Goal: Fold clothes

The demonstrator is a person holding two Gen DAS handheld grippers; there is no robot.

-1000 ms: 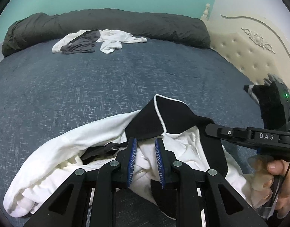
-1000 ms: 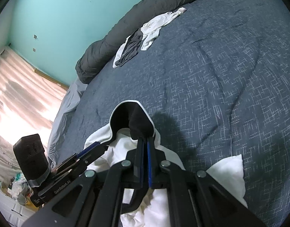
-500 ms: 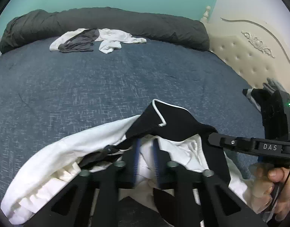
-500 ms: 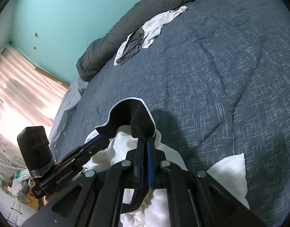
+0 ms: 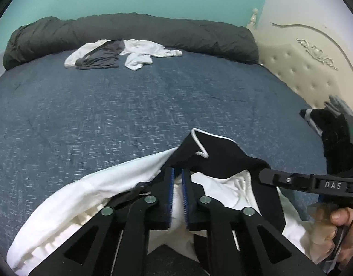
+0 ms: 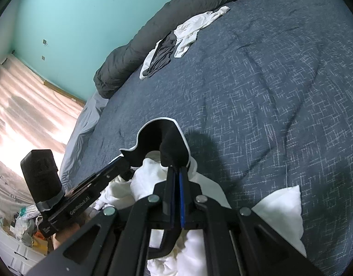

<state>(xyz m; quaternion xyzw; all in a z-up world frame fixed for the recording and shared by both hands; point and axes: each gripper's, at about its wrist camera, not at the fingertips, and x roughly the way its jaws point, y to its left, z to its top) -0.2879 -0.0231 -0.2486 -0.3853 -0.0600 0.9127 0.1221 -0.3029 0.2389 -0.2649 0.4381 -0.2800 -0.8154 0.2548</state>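
Two grippers are working on one white and black garment (image 5: 121,184) that is lying bunched at the near edge of the bed (image 5: 130,105). The left gripper (image 5: 177,172) is reaching into the garment's black collar (image 5: 222,151), its blue-padded fingers (image 5: 170,193) sitting narrowly apart with white cloth showing in the gap; whether they are actually gripping the fabric I cannot tell. In the right wrist view, the right gripper (image 6: 176,170) is holding its fingers (image 6: 182,197) pressed together on the black collar edge (image 6: 174,145), which is arching up in a loop trimmed with white piping. A hand (image 5: 342,227) is gripping the right gripper's handle at the right edge of the left wrist view. Across the blue bedspread, well apart from the garment, a small pile of white and grey clothes (image 5: 116,54) is lying just beside a long dark rolled duvet (image 5: 153,32) against the teal wall (image 6: 73,23). A cream padded headboard (image 5: 310,73) is standing at the right
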